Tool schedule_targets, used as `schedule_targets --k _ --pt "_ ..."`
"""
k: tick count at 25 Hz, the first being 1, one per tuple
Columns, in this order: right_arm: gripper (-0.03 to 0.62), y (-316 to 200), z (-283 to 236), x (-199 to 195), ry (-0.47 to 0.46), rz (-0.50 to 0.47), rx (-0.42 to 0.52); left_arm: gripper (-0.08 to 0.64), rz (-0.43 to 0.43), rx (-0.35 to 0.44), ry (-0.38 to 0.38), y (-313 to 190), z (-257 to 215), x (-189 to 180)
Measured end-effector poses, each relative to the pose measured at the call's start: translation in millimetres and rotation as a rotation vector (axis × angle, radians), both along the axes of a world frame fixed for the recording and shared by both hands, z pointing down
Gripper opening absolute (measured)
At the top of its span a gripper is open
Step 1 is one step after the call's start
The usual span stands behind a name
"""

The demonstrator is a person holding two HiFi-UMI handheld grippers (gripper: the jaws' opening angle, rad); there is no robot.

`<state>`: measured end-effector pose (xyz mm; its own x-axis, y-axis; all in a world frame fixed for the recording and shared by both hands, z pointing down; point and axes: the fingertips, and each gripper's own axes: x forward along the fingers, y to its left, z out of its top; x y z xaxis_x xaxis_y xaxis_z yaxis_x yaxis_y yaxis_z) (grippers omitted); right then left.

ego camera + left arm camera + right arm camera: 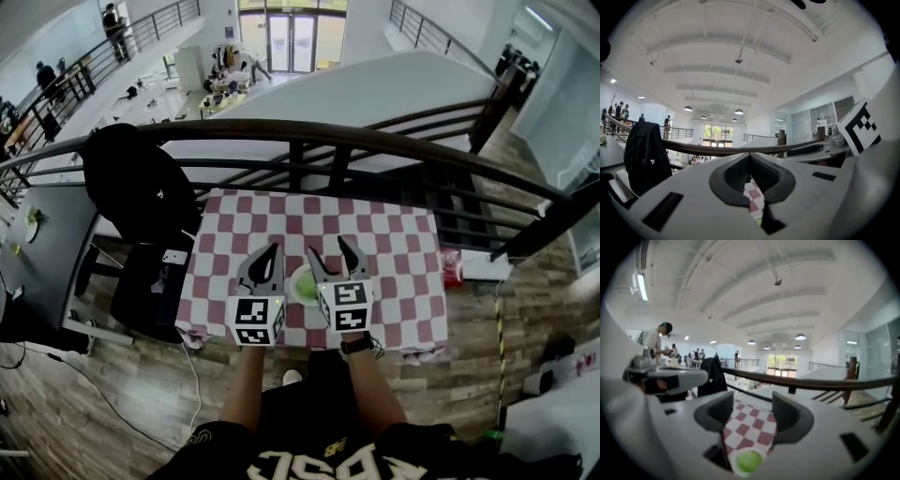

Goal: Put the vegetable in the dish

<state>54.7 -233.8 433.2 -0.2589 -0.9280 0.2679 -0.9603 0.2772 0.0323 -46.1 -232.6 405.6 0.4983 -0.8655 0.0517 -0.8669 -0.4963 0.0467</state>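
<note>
Vegetable (747, 461): sitting in dish (731, 463), looking done.
Left gripper (274, 249): jaws sitting together, empty.
Right gripper (327, 247): jaws standing apart, empty.
Tip: holding both clear of dish.

Dish (292, 284) partly behind the right claw (325, 244); its green vegetable (748, 460) too blurred for naming.

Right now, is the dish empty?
Not empty: a green vegetable lies inside the white dish.
</note>
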Motion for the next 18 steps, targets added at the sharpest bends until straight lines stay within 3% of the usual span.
schedule_targets --k 10,18 --pt "0.040 32 -57 10 -0.067 0.076 0.179 0.018 0.066 0.068 0.016 17 -30 20" --pt "0.015 42 -67 17 -0.069 0.106 0.216 0.018 0.075 0.085 0.011 25 -35 22"
